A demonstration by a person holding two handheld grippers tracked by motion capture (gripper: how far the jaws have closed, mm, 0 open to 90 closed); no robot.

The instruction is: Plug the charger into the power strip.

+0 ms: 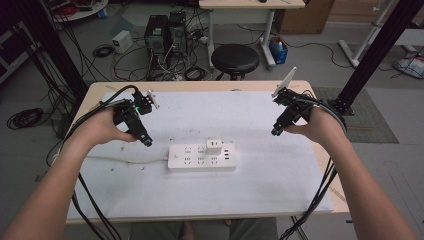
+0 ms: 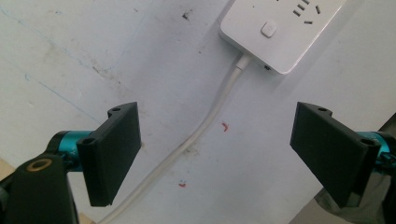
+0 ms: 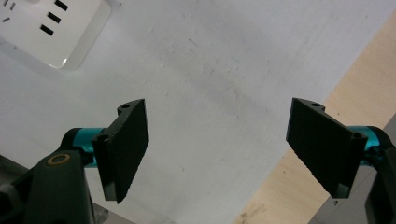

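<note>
Both claws, left claw (image 1: 148, 143) and right claw (image 1: 274, 132), are spread wide, holding nothing; the long white plastic power strip (image 1: 201, 157) looks untouched.

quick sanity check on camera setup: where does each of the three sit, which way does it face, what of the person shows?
High view: above the person's side, looking forward and down at the table; both forearms, left hand-held gripper, right hand-held gripper.
Left gripper view: on the left hand-held gripper, facing down at the cord; its open jaws.
Right gripper view: on the right one, facing the white mat and table edge; its open jaws.
All three share the power strip.
</note>
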